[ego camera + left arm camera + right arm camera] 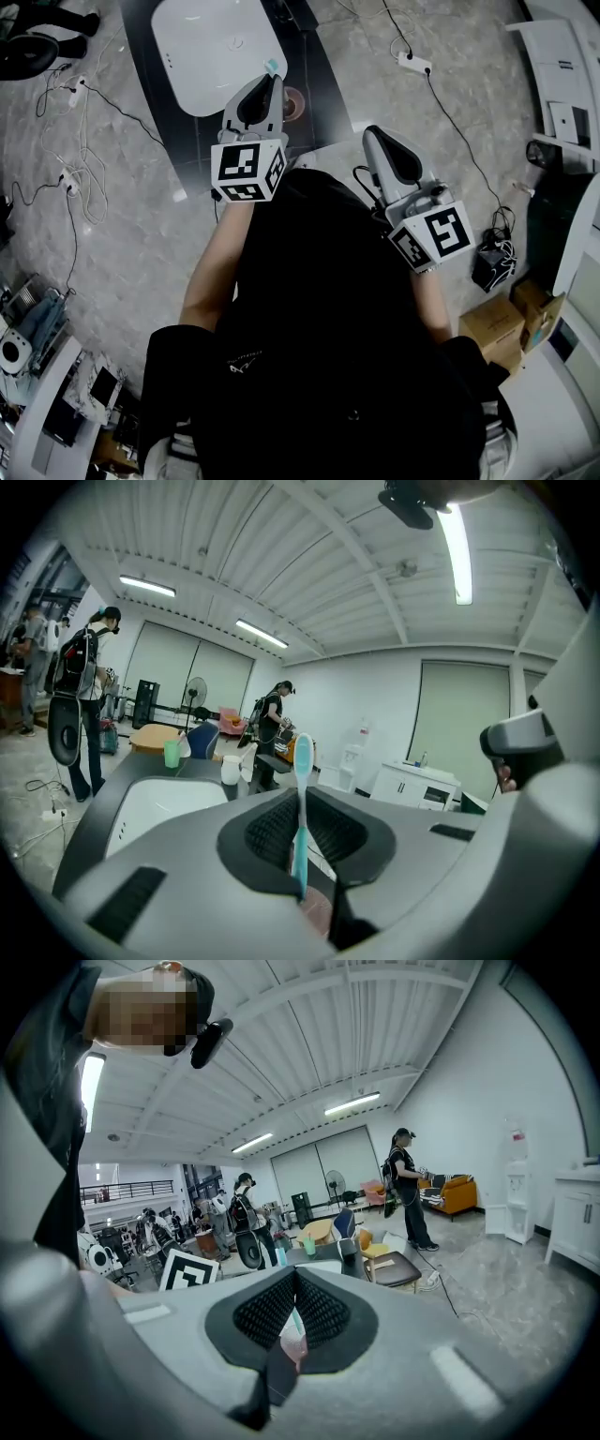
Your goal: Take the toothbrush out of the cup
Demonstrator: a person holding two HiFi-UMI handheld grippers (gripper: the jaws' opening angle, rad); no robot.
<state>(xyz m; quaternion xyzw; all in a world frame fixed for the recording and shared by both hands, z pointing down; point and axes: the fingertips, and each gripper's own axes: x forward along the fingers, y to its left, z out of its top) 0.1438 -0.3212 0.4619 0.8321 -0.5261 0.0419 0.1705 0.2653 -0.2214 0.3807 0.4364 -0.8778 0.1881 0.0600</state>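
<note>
While my left claw [270,82] grips the toothbrush [302,761], the cup [293,101] sits just below, near the desk's [150,66] right edge.
Jaws pinch the handle upright, likely for a straight pull; right claw [295,1283] closed, empty, held clear.

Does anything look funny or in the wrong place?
Nothing looks spilled or broken. The one funny thing is the toothbrush: it stands straight up, pinched between the jaws of the left gripper, with its brush end in the air.
</note>
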